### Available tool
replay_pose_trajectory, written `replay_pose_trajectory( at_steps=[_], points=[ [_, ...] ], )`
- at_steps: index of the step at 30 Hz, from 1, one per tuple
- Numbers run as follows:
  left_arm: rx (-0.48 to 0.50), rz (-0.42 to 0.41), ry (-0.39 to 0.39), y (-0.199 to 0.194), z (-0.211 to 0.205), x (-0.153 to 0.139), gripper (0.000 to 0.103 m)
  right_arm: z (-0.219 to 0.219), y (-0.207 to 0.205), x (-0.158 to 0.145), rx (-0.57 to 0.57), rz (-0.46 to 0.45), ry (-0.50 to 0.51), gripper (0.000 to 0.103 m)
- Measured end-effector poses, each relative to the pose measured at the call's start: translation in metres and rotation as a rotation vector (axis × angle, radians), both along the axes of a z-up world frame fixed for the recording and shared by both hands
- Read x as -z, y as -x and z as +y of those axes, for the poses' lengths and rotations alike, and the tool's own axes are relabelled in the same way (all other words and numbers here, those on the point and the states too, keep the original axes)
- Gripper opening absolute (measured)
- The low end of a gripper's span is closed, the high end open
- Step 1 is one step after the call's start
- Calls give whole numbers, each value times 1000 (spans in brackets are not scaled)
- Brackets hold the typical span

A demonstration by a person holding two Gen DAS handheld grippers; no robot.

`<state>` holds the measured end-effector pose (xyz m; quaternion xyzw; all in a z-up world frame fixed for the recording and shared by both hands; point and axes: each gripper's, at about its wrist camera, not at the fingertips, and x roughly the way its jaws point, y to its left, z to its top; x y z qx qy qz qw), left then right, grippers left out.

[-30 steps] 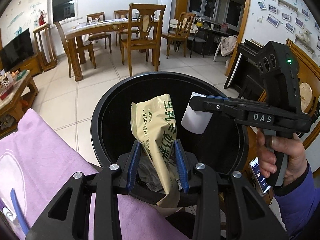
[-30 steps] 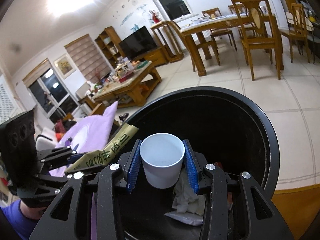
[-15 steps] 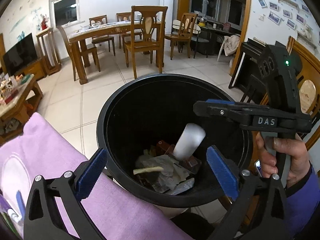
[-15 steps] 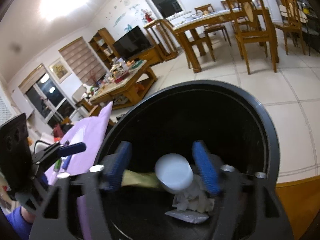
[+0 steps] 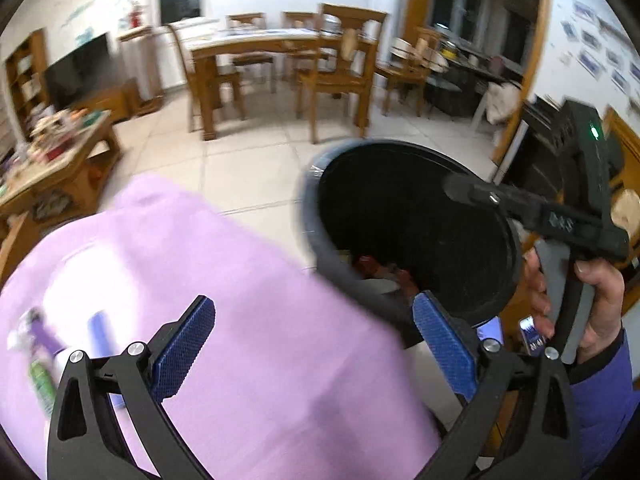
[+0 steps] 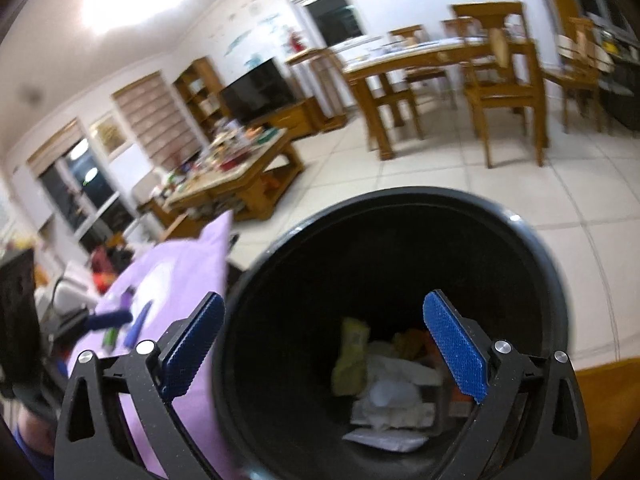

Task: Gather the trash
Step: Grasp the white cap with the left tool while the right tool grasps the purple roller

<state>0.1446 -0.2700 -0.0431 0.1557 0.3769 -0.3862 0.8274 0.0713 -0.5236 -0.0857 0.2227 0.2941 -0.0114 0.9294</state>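
A black round trash bin [image 5: 516, 248] stands on the floor beside a table with a purple cloth [image 5: 224, 280]. In the right wrist view the bin [image 6: 552, 264] holds a yellow-green snack packet [image 6: 352, 356], a white paper cup [image 6: 388, 394] and crumpled paper. My left gripper [image 5: 316, 344] is open and empty over the cloth, left of the bin. My right gripper [image 6: 324, 348] is open and empty above the bin's near rim; it also shows in the left wrist view [image 5: 460, 190]. Blurred purple and green items [image 5: 40, 360] lie on the cloth at the left.
A wooden dining table with chairs [image 5: 280, 64] stands across the tiled floor. A cluttered coffee table [image 5: 52, 152] and a TV [image 6: 260, 94] are to the left. Dark furniture [image 5: 540, 152] stands behind the bin on the right.
Both grippers opened and dropped the snack packet and the white cup into the bin. The left gripper has since swung left, away from the bin and over the purple cloth.
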Motion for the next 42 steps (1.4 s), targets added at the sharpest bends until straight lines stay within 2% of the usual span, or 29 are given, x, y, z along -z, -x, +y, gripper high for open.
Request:
replay_pose_trajectory(
  at_steps=[6, 9, 13, 15, 21, 25, 28, 30, 33, 35, 42],
  points=[
    [-166, -48, 35, -28, 92, -20, 98, 67, -38, -16, -88, 19, 20, 98],
    [-286, -53, 57, -52, 144, -24, 98, 108, -61, -24, -154, 31, 50, 98],
    [-416, -17, 29, -95, 199, -11, 98, 171, -92, -34, -248, 42, 135, 96],
    [-448, 16, 10, -118, 217, 2, 98, 205, -112, -37, -330, 52, 151, 87],
    [-451, 59, -41, -161, 228, 29, 97, 291, -162, -26, -487, 130, 239, 68],
    [-453, 60, -36, -162, 235, 36, 85, 329, -187, -13, -546, 175, 284, 61],
    [-449, 77, -25, -165, 238, 38, 75, 346, -200, 0, -577, 203, 312, 58],
    [-456, 71, -26, -167, 239, 38, 72, 354, -206, 5, -595, 213, 313, 54],
    [-447, 72, -42, -169, 238, 44, 66, 356, -212, 14, -602, 234, 326, 54],
    [-440, 80, -52, -171, 235, 49, 57, 358, -215, 18, -608, 246, 333, 53],
    [-476, 61, -39, -180, 237, 48, 41, 366, -222, 25, -615, 267, 367, 38]
  ],
)
